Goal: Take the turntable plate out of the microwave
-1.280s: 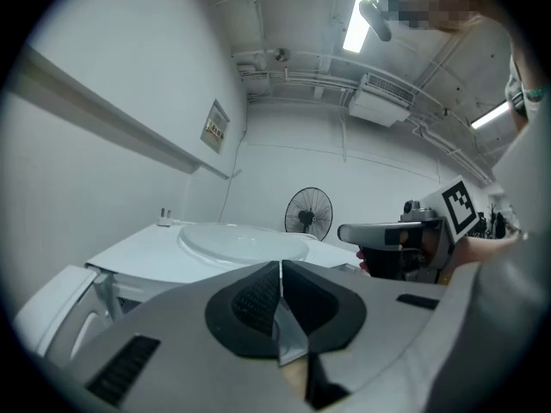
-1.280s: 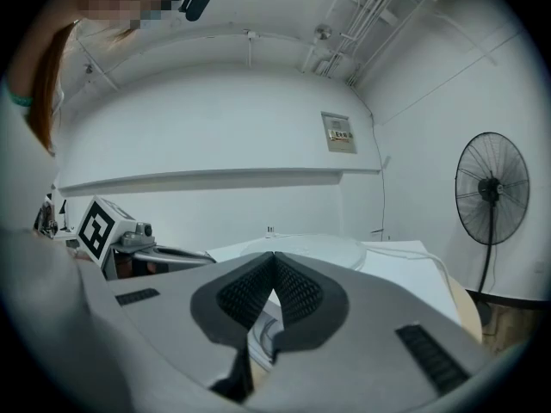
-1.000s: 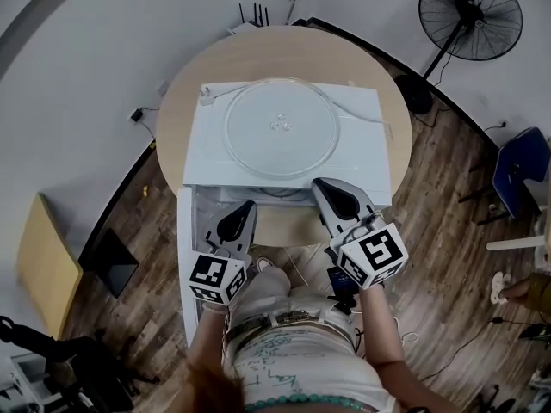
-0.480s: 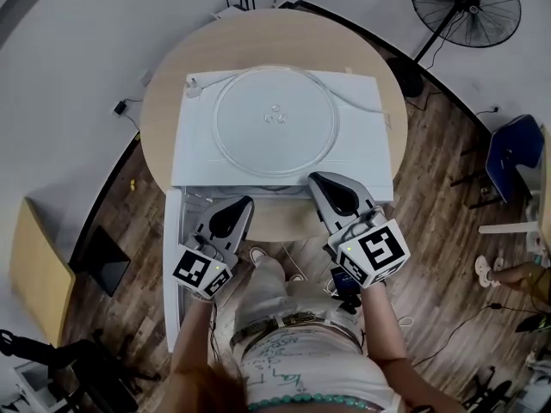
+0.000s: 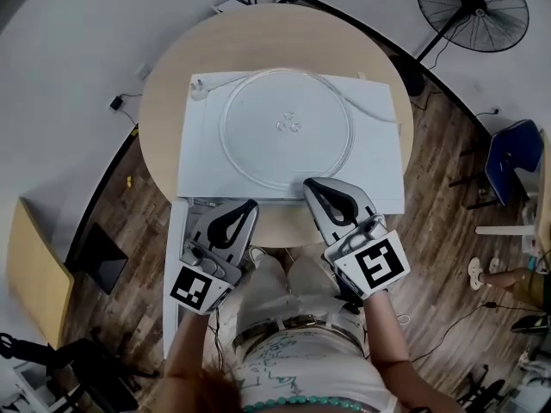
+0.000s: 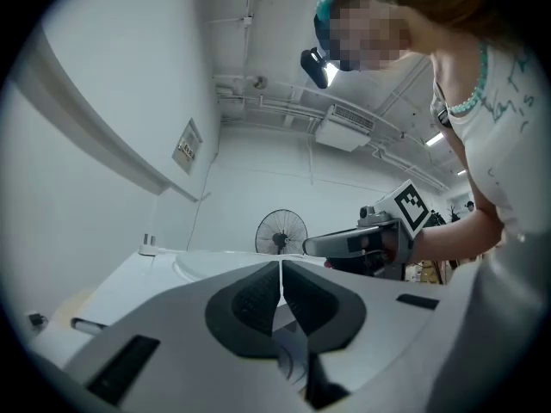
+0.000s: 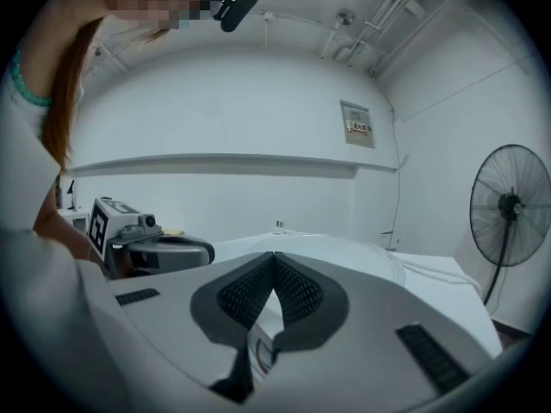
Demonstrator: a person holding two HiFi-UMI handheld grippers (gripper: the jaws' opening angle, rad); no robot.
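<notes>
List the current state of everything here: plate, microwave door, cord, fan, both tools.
turntable plate: out of the microwave, lying flat on its top
microwave door: swung open
power cord: unplugged, lying on the microwave top
fan: upright; cannot tell if it is spinning
left tool: shut, empty
right tool: shut, empty
</notes>
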